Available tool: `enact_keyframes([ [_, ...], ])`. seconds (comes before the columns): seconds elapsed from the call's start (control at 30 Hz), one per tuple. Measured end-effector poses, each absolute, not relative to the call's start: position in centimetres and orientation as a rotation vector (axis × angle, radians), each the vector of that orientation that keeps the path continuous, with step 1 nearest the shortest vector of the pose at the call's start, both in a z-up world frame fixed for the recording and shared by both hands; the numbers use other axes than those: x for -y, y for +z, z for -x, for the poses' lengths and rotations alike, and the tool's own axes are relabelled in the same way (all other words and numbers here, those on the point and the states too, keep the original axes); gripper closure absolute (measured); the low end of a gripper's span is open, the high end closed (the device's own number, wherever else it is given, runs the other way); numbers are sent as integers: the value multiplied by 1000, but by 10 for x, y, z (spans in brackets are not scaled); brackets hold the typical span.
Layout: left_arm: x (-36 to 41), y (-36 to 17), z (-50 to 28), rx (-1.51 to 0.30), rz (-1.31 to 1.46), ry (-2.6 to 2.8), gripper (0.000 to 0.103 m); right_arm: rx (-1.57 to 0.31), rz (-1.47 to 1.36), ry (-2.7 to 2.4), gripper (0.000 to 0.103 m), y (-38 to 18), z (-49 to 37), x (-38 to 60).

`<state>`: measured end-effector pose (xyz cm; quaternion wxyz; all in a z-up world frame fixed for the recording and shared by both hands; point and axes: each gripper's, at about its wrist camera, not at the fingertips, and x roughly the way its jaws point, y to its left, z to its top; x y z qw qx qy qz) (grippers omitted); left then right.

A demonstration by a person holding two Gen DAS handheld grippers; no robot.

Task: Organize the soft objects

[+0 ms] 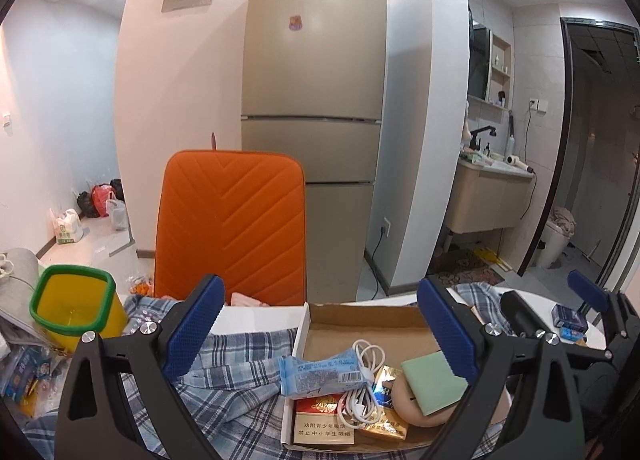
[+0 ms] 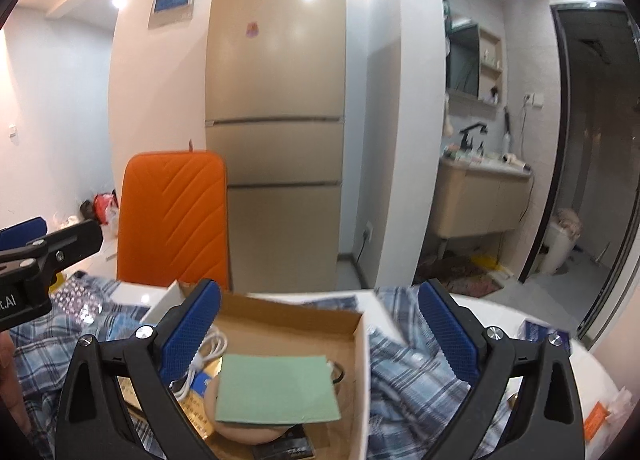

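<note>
Left gripper [image 1: 320, 328]: we see the jaws spread wide, nothing between them.
Right gripper [image 2: 320, 334]: jaws wide apart too, empty.
Cardboard box [image 1: 360, 318]: on the plaid cloth [image 1: 240, 372], open-topped.
Green sponge [image 2: 276, 388]: we find it inside the box, lying atop a tan round pad [image 2: 244, 434].
Tissue pack [image 1: 320, 374]: in the box, beside the white cable [image 1: 364, 384].

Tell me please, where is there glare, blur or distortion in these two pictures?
Left wrist view: ceiling lights glare on the fridge door; fisheye bends the walls; the cardboard box and green sponge are sharp. Right wrist view: the same glare spot on the fridge; the box rim and plaid cloth look soft, slightly blurred; black corners frame both.
</note>
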<state>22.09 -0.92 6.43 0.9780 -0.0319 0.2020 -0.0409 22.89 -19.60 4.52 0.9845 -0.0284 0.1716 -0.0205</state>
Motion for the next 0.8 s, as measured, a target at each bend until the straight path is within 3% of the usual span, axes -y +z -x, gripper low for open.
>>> enact_keyframes([
  [0.8,9,122,-105,-223,18,-26,7,-75,43,-52,1,140,-104,218],
])
